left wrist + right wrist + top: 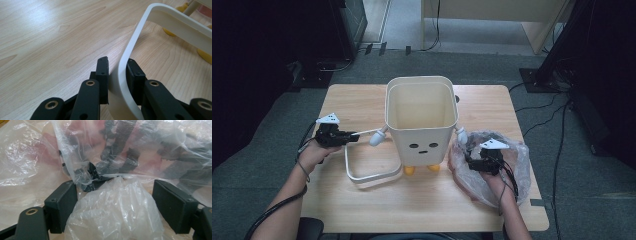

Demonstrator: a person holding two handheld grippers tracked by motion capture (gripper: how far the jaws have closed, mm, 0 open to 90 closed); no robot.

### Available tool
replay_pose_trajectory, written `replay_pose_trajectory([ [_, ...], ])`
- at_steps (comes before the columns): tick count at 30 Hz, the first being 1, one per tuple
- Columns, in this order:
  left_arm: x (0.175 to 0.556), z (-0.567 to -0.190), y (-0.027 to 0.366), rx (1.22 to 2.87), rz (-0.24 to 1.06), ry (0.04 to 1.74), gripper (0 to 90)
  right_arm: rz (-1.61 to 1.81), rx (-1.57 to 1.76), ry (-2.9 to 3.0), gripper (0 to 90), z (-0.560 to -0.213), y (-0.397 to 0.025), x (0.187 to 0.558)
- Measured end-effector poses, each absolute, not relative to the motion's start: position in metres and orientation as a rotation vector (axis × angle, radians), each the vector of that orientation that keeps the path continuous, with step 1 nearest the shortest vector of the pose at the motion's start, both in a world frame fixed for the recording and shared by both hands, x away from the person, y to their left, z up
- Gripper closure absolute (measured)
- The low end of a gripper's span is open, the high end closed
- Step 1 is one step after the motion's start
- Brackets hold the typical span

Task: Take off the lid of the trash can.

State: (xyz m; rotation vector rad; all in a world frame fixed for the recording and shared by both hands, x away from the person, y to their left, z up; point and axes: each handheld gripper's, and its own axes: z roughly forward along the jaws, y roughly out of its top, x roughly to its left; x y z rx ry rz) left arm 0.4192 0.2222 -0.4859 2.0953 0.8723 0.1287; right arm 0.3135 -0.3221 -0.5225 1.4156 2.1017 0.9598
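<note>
Bin (422, 117), cream with a drawn face, stands mid-counter (362, 205). Its loose white frame (362, 176) lies beside it, clamped by the left tool (117, 72). Clear plastic bag (512, 155) lies crumpled at right, bunched between the right tool's (115, 202) spread jaws.

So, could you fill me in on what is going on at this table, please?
A person works with a gripper in each hand beside a cream bin with a face, standing on the wooden table. The left gripper is clamped on the bin's detached white frame ring, which lies by the bin's yellow feet. The right gripper has its jaws apart around a bunched fold of the clear plastic bag. The bin looks empty, with no bag in it yet.
</note>
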Motion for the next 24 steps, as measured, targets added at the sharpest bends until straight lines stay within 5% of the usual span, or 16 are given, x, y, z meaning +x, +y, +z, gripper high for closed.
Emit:
replay_pose_trajectory([
  [24,0.413,-0.515,0.22,2.068,0.203,0.912,73.2,0.956,1.403,2.116,17.9,-0.523,-0.322,0.314],
])
